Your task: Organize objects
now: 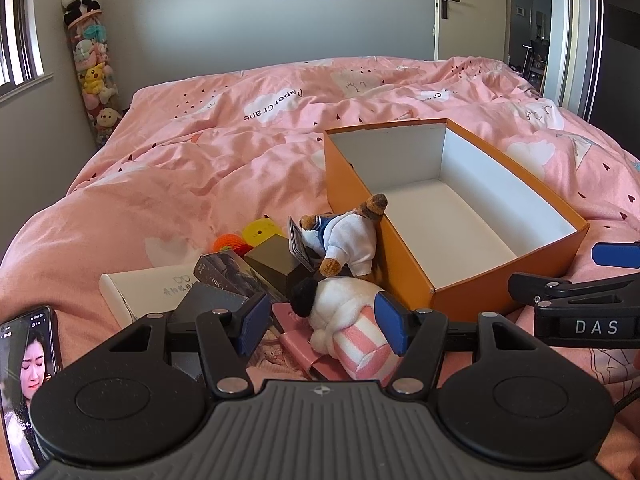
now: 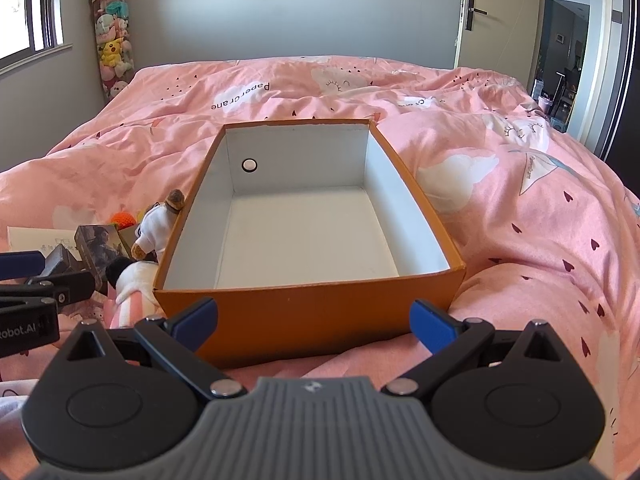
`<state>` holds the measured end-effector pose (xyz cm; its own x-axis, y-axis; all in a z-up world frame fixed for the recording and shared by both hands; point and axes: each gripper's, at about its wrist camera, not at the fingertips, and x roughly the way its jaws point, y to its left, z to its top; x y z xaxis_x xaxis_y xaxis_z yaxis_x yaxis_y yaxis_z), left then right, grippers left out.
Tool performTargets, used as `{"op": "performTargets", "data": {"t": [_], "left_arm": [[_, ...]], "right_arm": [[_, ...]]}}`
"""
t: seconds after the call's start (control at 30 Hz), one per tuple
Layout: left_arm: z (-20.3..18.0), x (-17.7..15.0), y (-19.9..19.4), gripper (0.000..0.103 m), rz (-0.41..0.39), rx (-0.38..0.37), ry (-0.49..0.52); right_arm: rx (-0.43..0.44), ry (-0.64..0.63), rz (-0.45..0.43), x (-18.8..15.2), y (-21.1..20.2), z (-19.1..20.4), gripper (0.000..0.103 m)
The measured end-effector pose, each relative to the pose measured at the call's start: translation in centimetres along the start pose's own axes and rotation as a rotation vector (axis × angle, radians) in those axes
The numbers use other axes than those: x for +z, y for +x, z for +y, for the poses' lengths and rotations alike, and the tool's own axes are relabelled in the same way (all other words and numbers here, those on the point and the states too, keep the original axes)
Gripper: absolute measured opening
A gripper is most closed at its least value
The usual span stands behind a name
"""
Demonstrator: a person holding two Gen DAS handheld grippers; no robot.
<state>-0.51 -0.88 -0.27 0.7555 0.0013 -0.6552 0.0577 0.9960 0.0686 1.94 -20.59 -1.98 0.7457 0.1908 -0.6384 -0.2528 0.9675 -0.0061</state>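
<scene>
Bed: a wide bed [image 1: 224, 168] under a pink quilt printed with clouds and small hearts carries everything; the quilt is rumpled.
Box: an orange cardboard box [image 2: 320, 312] with a white inside sits open on the quilt, nothing in it, right of the pile of things and directly ahead of the right gripper.
Toy tube: a tall clear tube of soft toys [image 1: 94, 76] stands in the far left corner with a panda on top.
Pile: a heap of small things lies on the quilt against the left side of the box.
Striped soft toy: a white plush with a black head and pink-striped legs [image 1: 348, 320] lies at the front of the pile, between the fingers of the left gripper.
Dressed bear: a brown bear in a white top [image 1: 344, 240] leans on the box wall, behind the striped toy.
White case: a flat white box with a glasses drawing [image 1: 152, 288] lies at the left of the pile.
Dark boxes: a printed dark carton [image 1: 232, 276] and a plain dark one lie across it.
Small pieces: an orange knitted ball [image 1: 228, 243] and a yellow round item [image 1: 262, 231] sit at the back.
Phone: a phone [image 1: 28, 380] with a lit screen is at the left gripper's side.
Left gripper: the left gripper [image 1: 320, 324] is fairly wide apart around the striped toy; the pads do not visibly press it.
Right gripper: the right gripper [image 2: 316, 320] is spread as wide as it goes, holding nothing, just short of the box's near wall.
</scene>
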Motion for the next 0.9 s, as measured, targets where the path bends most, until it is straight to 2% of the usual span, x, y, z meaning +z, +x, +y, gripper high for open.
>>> {"op": "performTargets", "data": {"t": [0.73,0.8,0.9], "left_arm": [[0.8,0.4,-0.4,0.069,0.013,-0.034,-0.025],[0.9,0.4,-0.4,0.068,0.014,-0.045,-0.028],[1.0,0.6,-0.4,0.064,0.020,-0.059,-0.034]], "right_arm": [[0.026,-0.038,-0.002,0.2,-0.1,0.7,0.101],[0.039,-0.066,-0.007,0.3,-0.2,1.2,0.099],[0.066,-0.115,-0.009,0.5,-0.2,2.2,0.089]]}}
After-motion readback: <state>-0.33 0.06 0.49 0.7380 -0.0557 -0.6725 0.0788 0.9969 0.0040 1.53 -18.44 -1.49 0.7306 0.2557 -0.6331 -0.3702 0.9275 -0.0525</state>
